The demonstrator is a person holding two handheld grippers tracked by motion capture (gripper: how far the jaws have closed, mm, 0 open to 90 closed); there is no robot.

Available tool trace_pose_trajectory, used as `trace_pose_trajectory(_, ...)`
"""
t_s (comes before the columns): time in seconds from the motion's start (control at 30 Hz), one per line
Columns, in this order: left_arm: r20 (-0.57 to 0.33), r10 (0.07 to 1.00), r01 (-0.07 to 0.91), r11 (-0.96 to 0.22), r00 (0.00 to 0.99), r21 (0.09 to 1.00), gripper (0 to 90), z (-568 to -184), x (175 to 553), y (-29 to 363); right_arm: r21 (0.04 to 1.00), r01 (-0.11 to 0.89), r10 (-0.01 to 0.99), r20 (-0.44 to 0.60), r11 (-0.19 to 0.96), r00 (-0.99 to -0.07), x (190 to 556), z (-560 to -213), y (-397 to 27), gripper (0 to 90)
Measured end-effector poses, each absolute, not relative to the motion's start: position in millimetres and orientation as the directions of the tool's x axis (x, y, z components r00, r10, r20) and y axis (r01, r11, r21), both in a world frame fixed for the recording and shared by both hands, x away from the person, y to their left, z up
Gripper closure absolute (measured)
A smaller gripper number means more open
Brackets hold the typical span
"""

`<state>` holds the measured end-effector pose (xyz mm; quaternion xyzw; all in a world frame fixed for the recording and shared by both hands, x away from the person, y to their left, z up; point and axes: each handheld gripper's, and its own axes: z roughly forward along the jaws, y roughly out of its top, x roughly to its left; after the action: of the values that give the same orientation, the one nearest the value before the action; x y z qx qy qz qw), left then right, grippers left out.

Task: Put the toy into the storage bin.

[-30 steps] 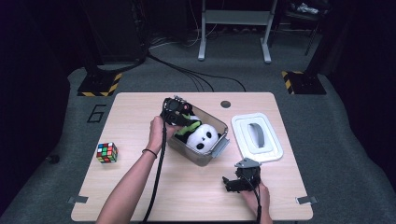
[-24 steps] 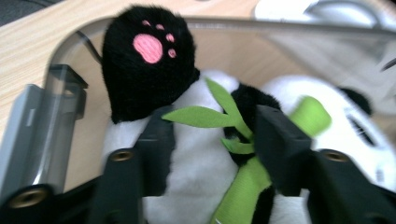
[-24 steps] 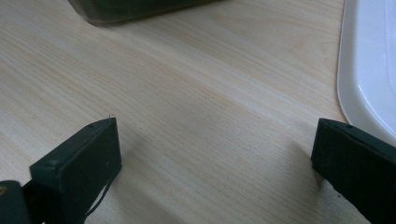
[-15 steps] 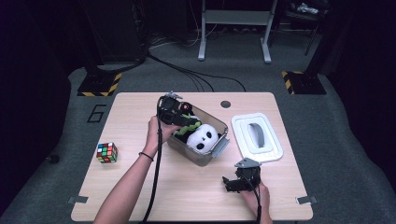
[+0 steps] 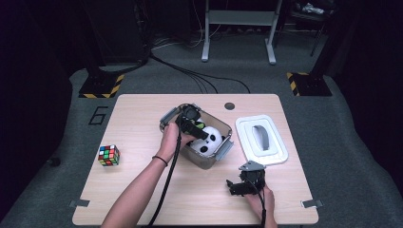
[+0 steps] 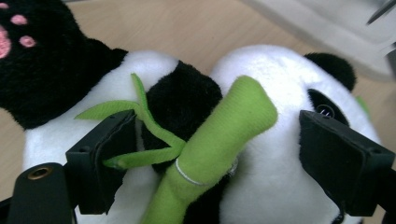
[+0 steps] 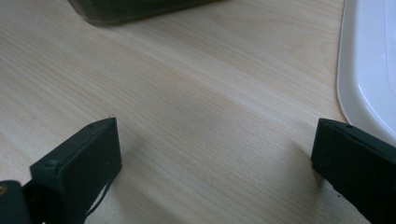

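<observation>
A panda plush [image 5: 209,141] lies in a clear box [image 5: 215,160] at the table's middle. My left gripper [image 5: 196,128] reaches down into the box over it. In the left gripper view the panda's white body [image 6: 261,74] fills the frame, with its green bamboo stick [image 6: 229,135] lying between the jaws. The jaws have just been opening and stand wide apart, so my left gripper [image 6: 219,158] presses on nothing. My right gripper [image 5: 239,186] rests open near the front edge, and in its own view my right gripper [image 7: 215,158] has bare wood between the jaws.
The box's white lid [image 5: 262,139] with a grey handle lies to the right of the box, its edge [image 7: 369,70] close to my right gripper. A colour cube [image 5: 109,155] sits at the table's left. A cable trails from the left gripper along the forearm.
The left gripper has shifted a little to the right, over the panda in the box. The right gripper has kept still.
</observation>
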<state>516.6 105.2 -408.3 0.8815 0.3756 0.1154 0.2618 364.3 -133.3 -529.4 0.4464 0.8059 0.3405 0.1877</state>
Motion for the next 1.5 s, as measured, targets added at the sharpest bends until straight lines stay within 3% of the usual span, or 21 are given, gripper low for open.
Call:
trace_pose_trajectory(0.13, 0.004, 0.719, 0.597, -0.581, 0.695, 0.554, 13.9, -406.7, 516.5, 105.7, 0.717, 0.592, 0.847, 0.002, 0.369, -0.531, 364.4, -529.4, -133.3, 0.8)
trace_pose_trajectory(0.33, -0.079, 0.715, 0.577, -0.489, 0.694, 0.654, 14.4, -393.1, 510.0, 127.9, 0.716, 0.587, 0.844, -0.005, 0.378, -0.537, 364.6, -529.4, -134.0, 0.9)
trace_pose_trajectory(0.5, -0.077, 0.717, 0.554, -0.461, 0.693, 0.693, 10.7, -378.9, 499.9, 147.1, 0.716, 0.587, 0.844, -0.005, 0.377, -0.536, 364.6, -529.4, -133.9, 0.8)
trace_pose_trajectory(1.5, -0.050, 0.800, 0.550, -0.364, 0.597, 0.752, 5.0, -377.2, 457.7, 243.5, 0.715, 0.587, 0.842, -0.005, 0.380, -0.539, 364.5, -529.4, -134.1, 0.8)
